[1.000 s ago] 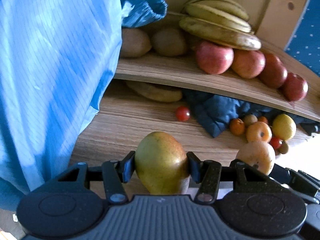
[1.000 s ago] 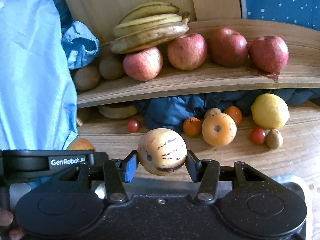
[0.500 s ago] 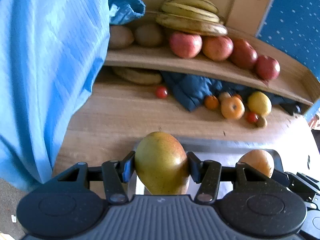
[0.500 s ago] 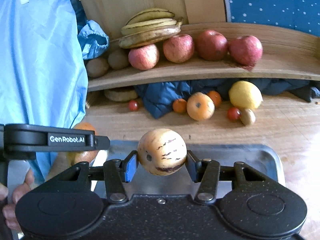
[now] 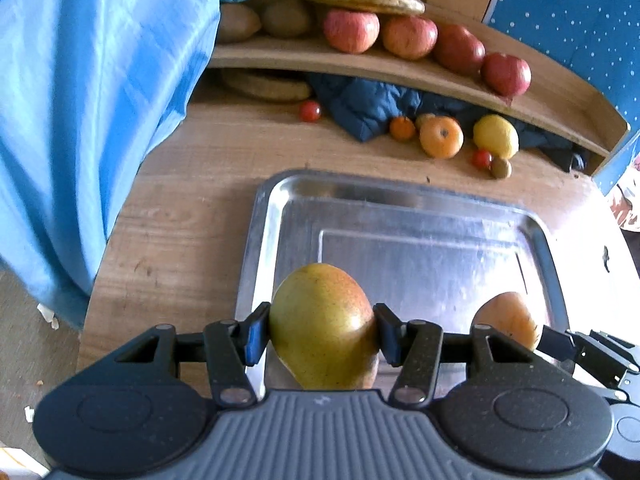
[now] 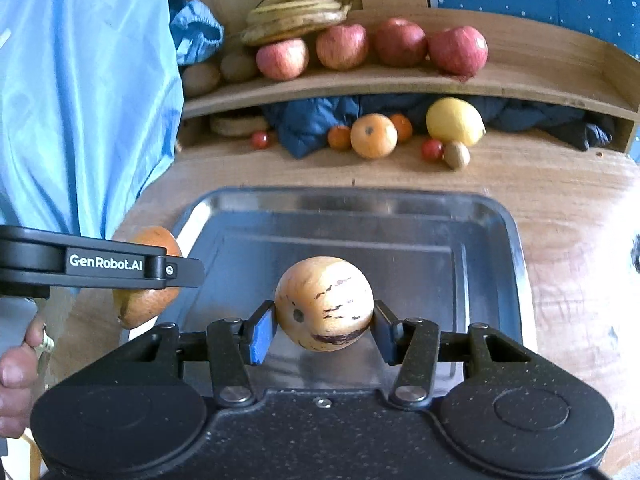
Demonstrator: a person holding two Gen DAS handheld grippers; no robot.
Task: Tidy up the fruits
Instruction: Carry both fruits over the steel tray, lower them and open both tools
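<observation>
My left gripper (image 5: pixel 320 334) is shut on a green-yellow mango (image 5: pixel 322 324) and holds it above the near left edge of a metal tray (image 5: pixel 262 216). My right gripper (image 6: pixel 323 326) is shut on a pale round melon with dark streaks (image 6: pixel 324 302), held above the same tray (image 6: pixel 504 224). The melon also shows at the right in the left wrist view (image 5: pixel 506 324). The mango also shows at the left in the right wrist view (image 6: pixel 146 300), partly behind the left gripper's side.
A wooden shelf (image 6: pixel 400 80) at the back carries bananas (image 6: pixel 296 6), several apples (image 6: pixel 342 46) and kiwis. Below it lie dark blue cloth (image 6: pixel 316 118), an orange (image 6: pixel 374 136), a lemon (image 6: pixel 454 122) and small tomatoes. A blue garment (image 5: pixel 88 100) hangs at the left.
Both grippers have drawn back from the shelf with their fruits. The metal tray has come fully into view beneath them.
</observation>
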